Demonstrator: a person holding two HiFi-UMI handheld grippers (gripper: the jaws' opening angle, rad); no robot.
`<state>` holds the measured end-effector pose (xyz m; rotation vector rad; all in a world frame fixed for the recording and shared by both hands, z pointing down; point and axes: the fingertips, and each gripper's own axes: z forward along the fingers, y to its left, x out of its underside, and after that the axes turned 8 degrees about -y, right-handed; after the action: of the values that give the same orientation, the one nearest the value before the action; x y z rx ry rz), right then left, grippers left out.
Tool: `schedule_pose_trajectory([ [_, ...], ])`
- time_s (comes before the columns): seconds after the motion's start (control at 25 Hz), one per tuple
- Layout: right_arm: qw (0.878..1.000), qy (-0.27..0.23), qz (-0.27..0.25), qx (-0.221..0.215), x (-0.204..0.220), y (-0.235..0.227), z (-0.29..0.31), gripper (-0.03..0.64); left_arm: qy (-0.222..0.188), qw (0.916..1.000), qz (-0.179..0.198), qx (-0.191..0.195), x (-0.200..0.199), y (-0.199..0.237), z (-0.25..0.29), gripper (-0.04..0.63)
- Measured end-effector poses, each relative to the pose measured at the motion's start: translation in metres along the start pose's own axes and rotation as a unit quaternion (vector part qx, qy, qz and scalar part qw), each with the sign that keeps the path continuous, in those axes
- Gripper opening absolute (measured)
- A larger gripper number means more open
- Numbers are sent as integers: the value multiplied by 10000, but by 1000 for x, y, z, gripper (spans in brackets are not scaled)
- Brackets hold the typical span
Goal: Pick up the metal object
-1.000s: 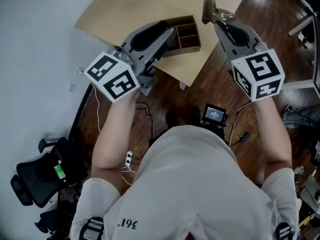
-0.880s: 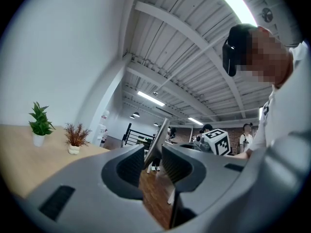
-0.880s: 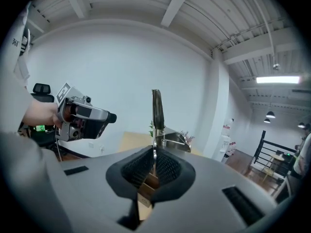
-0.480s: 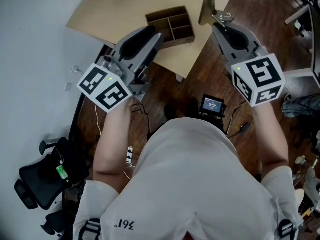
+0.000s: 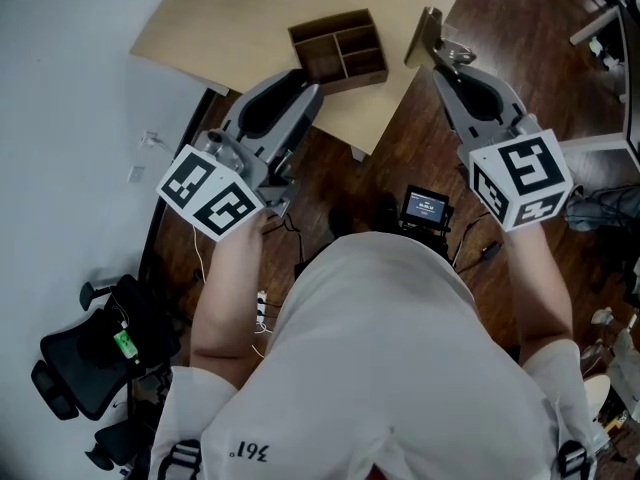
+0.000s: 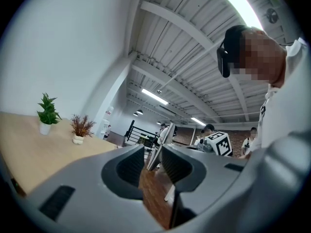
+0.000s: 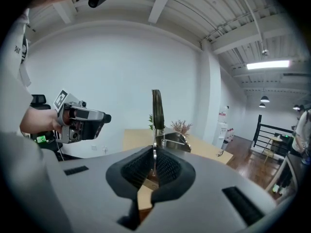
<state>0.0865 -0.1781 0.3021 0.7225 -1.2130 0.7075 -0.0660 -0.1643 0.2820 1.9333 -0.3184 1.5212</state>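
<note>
The metal object (image 5: 431, 34), a flat plate with a sprung bracket, sticks up from my right gripper (image 5: 445, 58), which is shut on it beyond the table's right edge. In the right gripper view the plate (image 7: 156, 110) stands upright, pinched between the ribbed pads (image 7: 167, 169), and the bracket (image 7: 176, 142) hangs to its right. My left gripper (image 5: 305, 93) hovers over the table's near edge, just short of the wooden organiser box (image 5: 338, 50). In the left gripper view its jaws stand a narrow gap apart around the left gripper's middle (image 6: 152, 154), with nothing between them.
The light wooden table (image 5: 230, 18) carries the divided box and two small potted plants (image 6: 47, 113) (image 6: 81, 127). Below me are dark wood floor, a small screen device (image 5: 427, 208), cables and a black office chair (image 5: 85, 353). Other people stand far off.
My left gripper has drawn back and down from the box toward the table's near edge. The right gripper has shifted slightly, still holding the metal object.
</note>
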Motion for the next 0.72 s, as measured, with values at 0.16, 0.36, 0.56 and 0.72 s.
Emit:
schedule_pose_trajectory([
  [0.16,9999,37,118,6,8,4,-5,5,16,9999,-90,-76,8,0,-7,91],
  [0.36,9996,79,261,-44,18,13,-12,5,26,9996,-187,-193,16,-3,-17,91],
  [0.56,9992,151,382,-9,27,14,-16,5,65,9992,-260,-280,24,-2,-25,91],
  [0.72,9987,224,455,11,36,14,-18,5,93,9988,-325,-342,31,-1,-29,91],
])
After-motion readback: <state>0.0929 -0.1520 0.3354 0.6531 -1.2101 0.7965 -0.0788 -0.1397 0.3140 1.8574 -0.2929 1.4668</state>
